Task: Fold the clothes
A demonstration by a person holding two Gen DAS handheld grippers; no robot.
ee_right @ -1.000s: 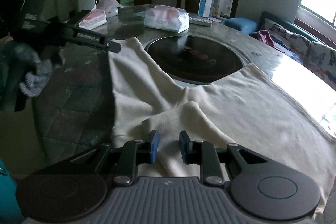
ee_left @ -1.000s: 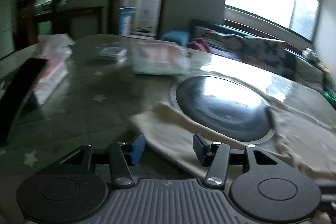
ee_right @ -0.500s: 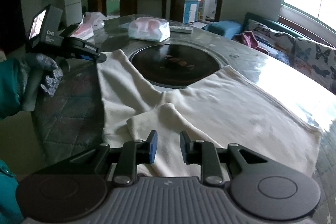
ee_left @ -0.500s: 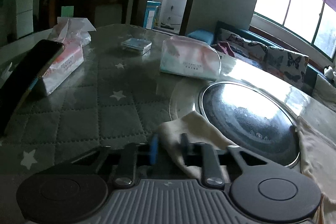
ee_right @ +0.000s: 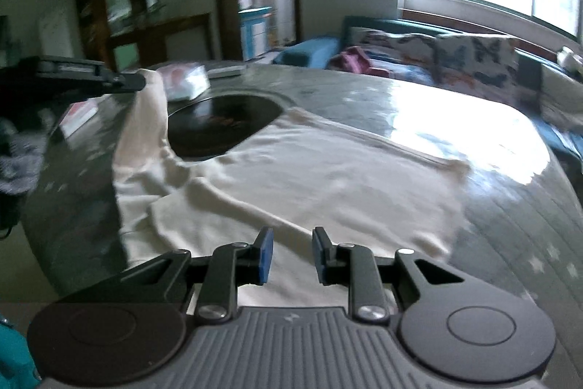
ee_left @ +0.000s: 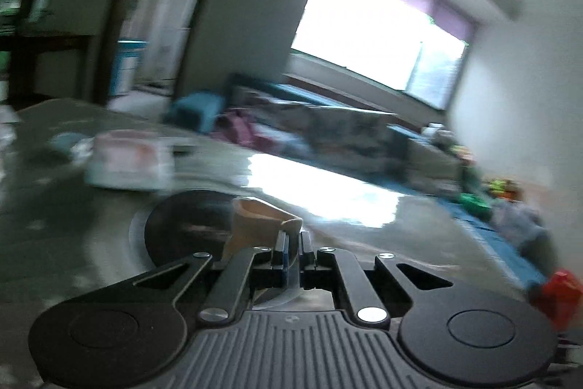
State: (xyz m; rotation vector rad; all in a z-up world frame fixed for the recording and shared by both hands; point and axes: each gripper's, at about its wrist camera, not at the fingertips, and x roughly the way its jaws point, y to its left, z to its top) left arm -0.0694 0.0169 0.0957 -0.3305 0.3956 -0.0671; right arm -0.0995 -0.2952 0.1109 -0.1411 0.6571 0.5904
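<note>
Cream cotton garment (ee_right: 328, 177) on counter (ee_right: 510, 206); left gripper (ee_left: 291, 245) jaws pinching lifted sleeve for folding; right gripper (ee_right: 289, 252) jaws spread.

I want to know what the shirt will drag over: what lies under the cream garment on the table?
The cream garment lies on the grey quilted tablecloth, and its upper edge overlaps the round black glass insert. Anything else beneath the cloth is covered and cannot be seen.

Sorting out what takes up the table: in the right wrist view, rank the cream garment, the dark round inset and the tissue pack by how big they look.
1. Cream garment
2. Dark round inset
3. Tissue pack, though it lies farthest from the camera.
</note>
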